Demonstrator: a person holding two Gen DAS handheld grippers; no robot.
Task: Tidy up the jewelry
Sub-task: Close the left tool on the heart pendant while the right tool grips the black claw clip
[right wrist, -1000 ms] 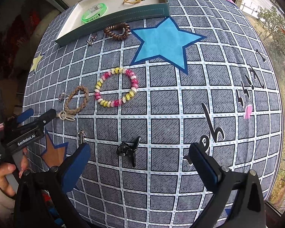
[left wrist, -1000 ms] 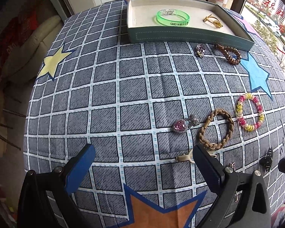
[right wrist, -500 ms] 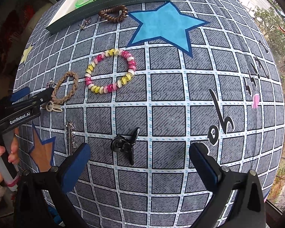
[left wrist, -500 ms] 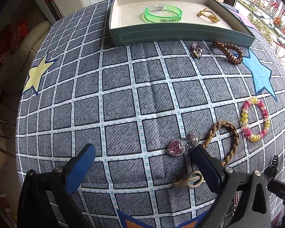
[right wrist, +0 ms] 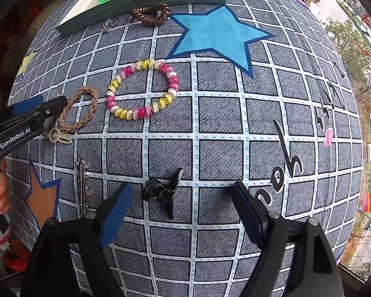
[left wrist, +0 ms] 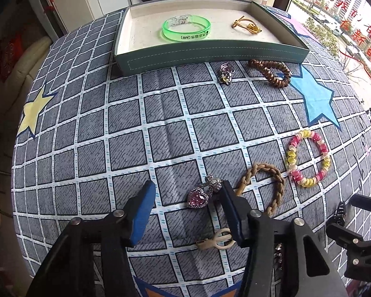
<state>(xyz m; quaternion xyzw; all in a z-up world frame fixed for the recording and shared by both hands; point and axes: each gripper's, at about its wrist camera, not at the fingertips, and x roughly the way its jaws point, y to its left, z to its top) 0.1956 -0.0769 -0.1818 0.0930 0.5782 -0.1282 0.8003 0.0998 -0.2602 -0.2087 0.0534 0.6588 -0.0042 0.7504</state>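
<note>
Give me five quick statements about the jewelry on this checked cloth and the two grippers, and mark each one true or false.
1. The green bangle lies in the tray. True.
2. The brown coil tie lies in the tray. False: it lies on the cloth, just outside.
3. The heart pendant lies between the left gripper jaws. True; they are closing.
4. The right gripper grips the beaded bracelet. False: it closes over the black clip.
5. Two items lie in the tray. True.
</note>
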